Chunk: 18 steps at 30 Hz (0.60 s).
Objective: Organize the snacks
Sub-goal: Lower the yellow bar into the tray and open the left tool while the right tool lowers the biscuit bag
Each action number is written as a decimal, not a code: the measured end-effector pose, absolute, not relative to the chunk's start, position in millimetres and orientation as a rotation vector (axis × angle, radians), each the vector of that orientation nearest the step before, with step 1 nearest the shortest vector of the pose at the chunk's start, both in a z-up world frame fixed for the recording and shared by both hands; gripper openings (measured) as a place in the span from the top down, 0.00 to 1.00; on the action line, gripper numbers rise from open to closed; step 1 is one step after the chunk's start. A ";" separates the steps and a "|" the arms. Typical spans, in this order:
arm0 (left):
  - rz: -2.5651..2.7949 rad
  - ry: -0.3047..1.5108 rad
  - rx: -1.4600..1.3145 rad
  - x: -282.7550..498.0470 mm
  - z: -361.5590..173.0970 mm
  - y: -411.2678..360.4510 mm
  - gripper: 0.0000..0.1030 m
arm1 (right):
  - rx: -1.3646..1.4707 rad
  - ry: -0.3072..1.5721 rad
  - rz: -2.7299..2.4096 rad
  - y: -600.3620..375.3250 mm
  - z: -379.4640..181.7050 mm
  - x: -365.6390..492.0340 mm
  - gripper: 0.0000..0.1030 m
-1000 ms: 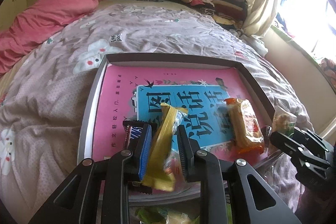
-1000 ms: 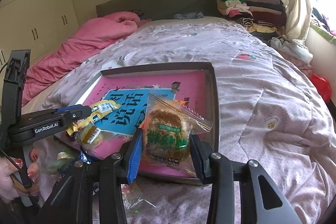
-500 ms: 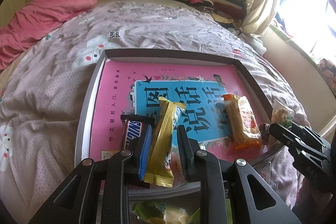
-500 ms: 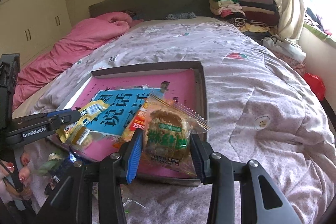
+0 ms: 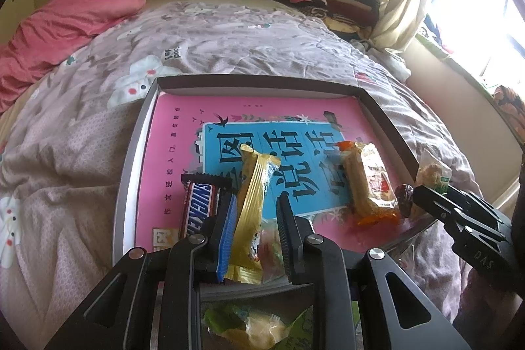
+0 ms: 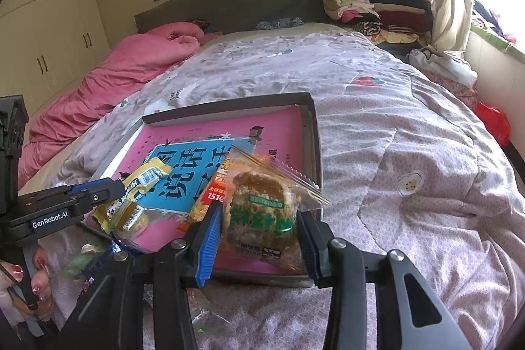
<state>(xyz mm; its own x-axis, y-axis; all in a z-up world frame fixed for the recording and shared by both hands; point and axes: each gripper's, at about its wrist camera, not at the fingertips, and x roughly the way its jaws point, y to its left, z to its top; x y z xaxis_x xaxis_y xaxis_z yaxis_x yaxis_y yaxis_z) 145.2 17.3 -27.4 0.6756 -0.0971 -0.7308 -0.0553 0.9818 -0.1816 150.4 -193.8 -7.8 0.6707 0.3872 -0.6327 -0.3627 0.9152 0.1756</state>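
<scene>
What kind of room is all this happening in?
A bedroom, it seems: a wide bed with a pink duvet, a padded headboard, and folded clothes piled beside the curtain.

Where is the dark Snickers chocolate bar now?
In the left wrist view, the dark Snickers chocolate bar lies in the grey tray, near its left wall, beside the gold wrapper.

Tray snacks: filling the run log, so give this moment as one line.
left tool: shut on yellow wafer pack | right tool: shut on round cake packet | both over tray
</scene>
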 end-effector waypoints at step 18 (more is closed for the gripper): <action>-0.043 0.853 -0.191 137.2 -28.0 14.9 0.75 | 0.040 0.738 0.448 -193.9 -8.9 143.3 0.55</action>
<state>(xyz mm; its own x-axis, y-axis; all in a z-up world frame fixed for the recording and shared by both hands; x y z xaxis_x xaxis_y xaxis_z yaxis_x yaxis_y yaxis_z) 137.2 14.9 -28.0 0.6576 -0.1141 -0.7446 -0.0385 0.9821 -0.1846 143.3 -193.9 -8.9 0.6499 0.4082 -0.6411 -0.3805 0.9049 0.1905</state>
